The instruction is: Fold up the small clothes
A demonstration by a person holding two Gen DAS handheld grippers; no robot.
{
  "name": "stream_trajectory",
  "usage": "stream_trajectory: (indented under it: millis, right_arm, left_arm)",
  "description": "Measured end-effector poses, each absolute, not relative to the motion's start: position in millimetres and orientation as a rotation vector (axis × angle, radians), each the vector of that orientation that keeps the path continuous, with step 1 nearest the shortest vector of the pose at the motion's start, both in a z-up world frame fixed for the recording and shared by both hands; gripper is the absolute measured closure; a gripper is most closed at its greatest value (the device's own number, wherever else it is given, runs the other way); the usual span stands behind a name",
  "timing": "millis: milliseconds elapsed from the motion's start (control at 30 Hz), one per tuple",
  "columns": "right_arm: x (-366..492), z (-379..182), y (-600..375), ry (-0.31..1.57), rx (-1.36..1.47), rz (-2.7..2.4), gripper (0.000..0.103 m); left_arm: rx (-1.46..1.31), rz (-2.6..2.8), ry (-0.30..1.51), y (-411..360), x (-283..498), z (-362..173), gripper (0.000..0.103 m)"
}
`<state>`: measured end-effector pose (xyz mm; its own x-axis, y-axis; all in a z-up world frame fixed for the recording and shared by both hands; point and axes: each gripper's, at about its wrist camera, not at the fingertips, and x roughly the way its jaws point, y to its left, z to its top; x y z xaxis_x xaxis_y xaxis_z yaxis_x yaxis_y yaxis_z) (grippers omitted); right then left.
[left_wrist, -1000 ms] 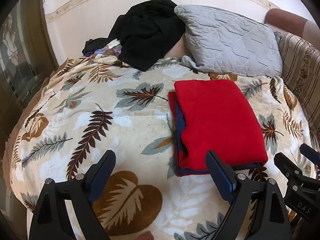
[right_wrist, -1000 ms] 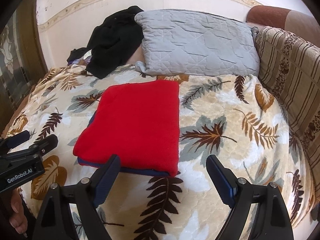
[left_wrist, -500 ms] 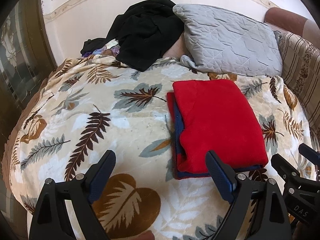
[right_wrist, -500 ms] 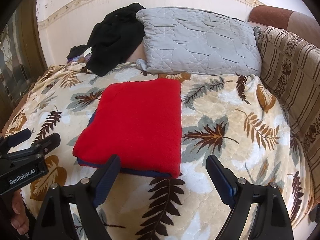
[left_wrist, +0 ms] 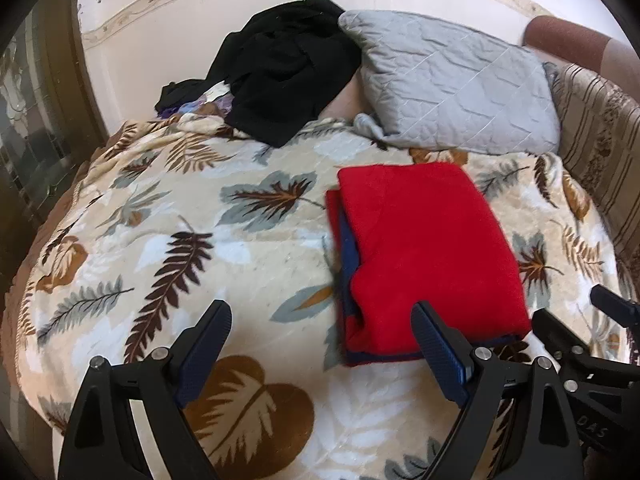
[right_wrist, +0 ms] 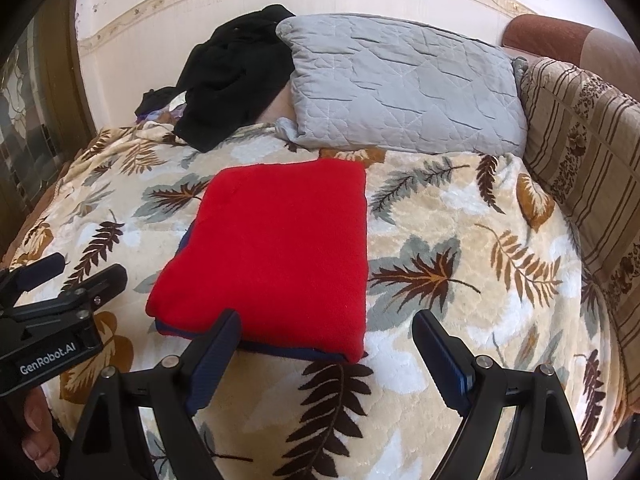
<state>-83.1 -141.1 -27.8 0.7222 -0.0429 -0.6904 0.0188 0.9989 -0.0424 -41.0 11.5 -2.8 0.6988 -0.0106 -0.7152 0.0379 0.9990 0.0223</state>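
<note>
A red garment with a dark blue layer at its edges lies folded into a flat rectangle on the leaf-print blanket. It also shows in the right wrist view. My left gripper is open and empty, above the blanket just left of the garment's near edge. My right gripper is open and empty, just short of the garment's near right corner. Each gripper shows at the edge of the other's view.
A grey quilted pillow and a pile of black clothes lie at the far end against the wall. A striped brown cushion borders the right side. A dark door frame stands at the left.
Both grippers have drawn back slightly from the folded garment. They stay open and the garment has not moved.
</note>
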Motion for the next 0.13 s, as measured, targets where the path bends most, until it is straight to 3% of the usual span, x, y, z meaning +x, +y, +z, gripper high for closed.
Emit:
stream_trajectory:
  millis: [133]
  right_arm:
    - [-77.2, -29.2, -135.8, 0.773, -0.045, -0.027, 0.013]
  left_arm:
    - [0.02, -0.055, 0.774, 10.9, -33.8, 4.1, 0.012]
